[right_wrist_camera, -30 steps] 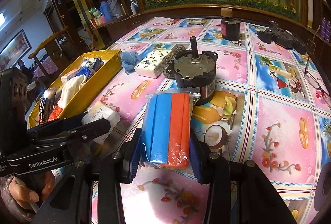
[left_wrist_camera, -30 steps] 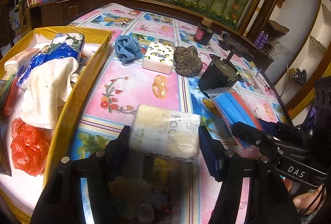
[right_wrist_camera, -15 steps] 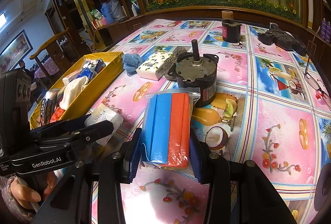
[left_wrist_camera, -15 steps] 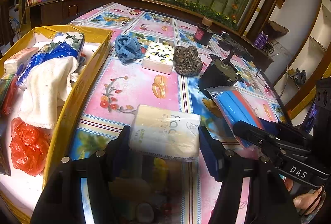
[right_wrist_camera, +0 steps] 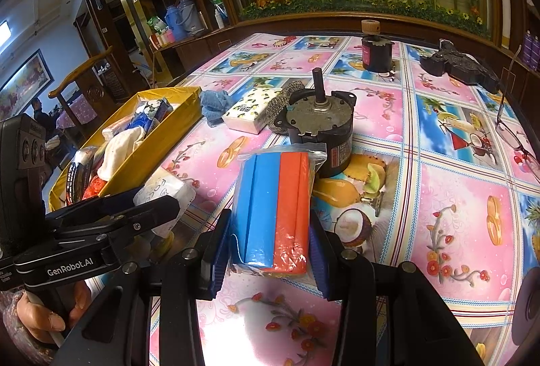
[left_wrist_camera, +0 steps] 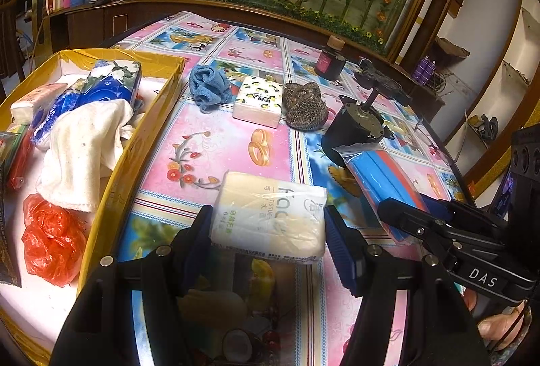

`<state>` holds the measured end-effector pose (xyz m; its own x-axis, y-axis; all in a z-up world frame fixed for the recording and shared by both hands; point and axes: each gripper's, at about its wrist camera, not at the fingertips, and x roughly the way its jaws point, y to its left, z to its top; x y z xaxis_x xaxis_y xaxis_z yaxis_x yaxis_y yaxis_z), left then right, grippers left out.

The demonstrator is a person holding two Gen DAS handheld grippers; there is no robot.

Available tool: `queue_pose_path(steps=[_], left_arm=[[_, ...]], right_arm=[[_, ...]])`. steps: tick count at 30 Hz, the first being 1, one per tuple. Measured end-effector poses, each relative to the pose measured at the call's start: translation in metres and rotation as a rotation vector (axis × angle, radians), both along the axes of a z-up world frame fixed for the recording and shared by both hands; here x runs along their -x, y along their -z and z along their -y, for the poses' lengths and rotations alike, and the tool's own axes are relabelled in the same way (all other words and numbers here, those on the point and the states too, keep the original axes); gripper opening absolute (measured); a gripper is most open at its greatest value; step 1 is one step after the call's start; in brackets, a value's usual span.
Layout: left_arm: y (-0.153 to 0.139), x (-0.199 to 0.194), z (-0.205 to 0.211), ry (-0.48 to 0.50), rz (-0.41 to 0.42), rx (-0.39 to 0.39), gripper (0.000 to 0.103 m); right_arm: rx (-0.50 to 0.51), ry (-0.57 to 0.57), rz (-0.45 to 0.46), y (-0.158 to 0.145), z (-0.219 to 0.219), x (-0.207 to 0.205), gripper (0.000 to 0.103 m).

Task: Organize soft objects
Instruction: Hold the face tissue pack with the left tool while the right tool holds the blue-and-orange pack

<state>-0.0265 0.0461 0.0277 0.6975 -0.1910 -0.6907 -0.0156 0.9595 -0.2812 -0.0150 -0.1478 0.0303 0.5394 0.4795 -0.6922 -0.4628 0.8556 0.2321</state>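
On a table [left_wrist_camera: 216,143] spread with a pink fruit-print cloth, a sorting job sits mid-stride. At far left, the yellow box [left_wrist_camera: 128,156] already holds soft goods: a white towel [left_wrist_camera: 84,150], a crumpled red plastic bag [left_wrist_camera: 50,237] and blue tissue packets [left_wrist_camera: 111,85], which suggests it is the collecting bin. Just beside its far corner, a blue cloth [left_wrist_camera: 209,87], a lemon-print tissue pack [left_wrist_camera: 258,101] and a brown knitted piece [left_wrist_camera: 303,106] wait in a row on the table, apparently unsorted.

Nearer the camera, the left gripper [left_wrist_camera: 268,231] has its jaws partly apart and pressed against the short ends of a white tissue pack [left_wrist_camera: 270,214], carried above the cloth close to the box's long wall, seemingly ready to swing over the rim. To its right, the right gripper [right_wrist_camera: 270,241] clamps a bagged blue-and-orange sponge block [right_wrist_camera: 275,207] by its long sides, jaws narrower, the bag's zip end pointing away toward a black motor [right_wrist_camera: 319,126].

Hard items, the motor, a dark bottle [right_wrist_camera: 376,53] and spectacles [right_wrist_camera: 516,133], stand farther right, well apart from the box, and look likely to be left out.
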Motion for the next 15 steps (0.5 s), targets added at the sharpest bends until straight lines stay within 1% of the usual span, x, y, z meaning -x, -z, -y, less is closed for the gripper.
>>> queue_pose_path(steps=[15], left_arm=[[0.0012,-0.0025,0.0006,0.004,-0.015,0.002,0.064]], right_arm=[[-0.013,0.001,-0.009,0.0005,0.0026,-0.0019,0.045]])
